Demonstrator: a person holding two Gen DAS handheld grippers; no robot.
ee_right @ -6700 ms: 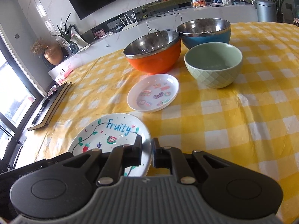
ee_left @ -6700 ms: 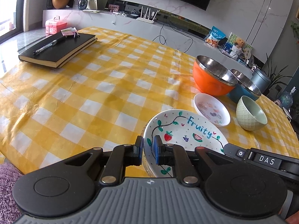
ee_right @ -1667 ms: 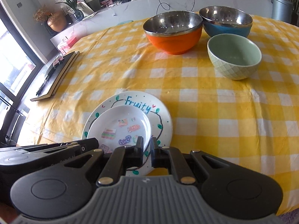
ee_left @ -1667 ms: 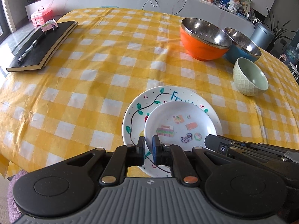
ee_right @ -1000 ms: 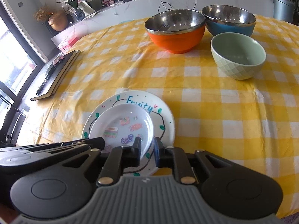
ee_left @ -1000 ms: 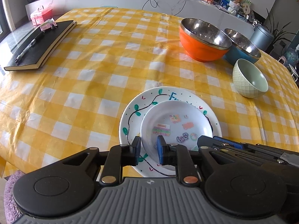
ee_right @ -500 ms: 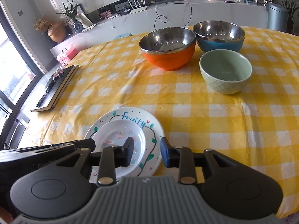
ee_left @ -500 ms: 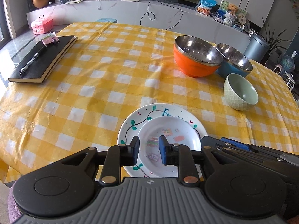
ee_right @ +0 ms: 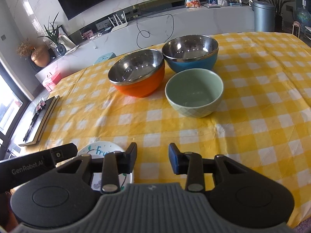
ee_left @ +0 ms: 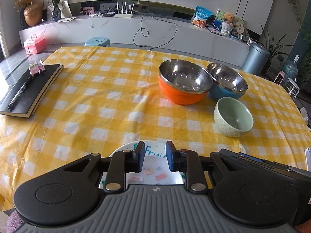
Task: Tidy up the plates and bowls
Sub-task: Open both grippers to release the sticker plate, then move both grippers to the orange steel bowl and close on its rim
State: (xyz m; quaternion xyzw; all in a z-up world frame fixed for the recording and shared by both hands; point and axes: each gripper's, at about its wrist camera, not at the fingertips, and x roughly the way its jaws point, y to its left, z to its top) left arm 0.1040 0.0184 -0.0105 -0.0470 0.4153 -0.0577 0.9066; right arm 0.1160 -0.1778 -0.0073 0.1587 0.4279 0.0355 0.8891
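A white plate lettered "Fruity" (ee_left: 152, 145) lies at the near edge of the yellow checked table, with a smaller sticker plate (ee_left: 155, 173) stacked on it. My left gripper (ee_left: 155, 154) hangs open just above them, nothing between its pads. In the right wrist view the same large plate (ee_right: 101, 148) and small plate (ee_right: 96, 181) sit under the left finger. My right gripper (ee_right: 152, 155) has its jaws opening, over bare cloth, with nothing between them. Beyond stand an orange bowl (ee_right: 138, 77), a blue bowl (ee_right: 191, 58) and a green bowl (ee_right: 194, 95).
A black notebook (ee_left: 29, 91) with a pen on it lies at the table's left edge. The three bowls, orange (ee_left: 182, 85), blue (ee_left: 227, 83) and green (ee_left: 233, 118), cluster at the far right. A long white cabinet (ee_left: 155, 31) runs behind the table.
The small plate now lies on the "Fruity" plate. Both grippers have opened off the stack's rim, risen and tipped up, so the plates have slid low in both views.
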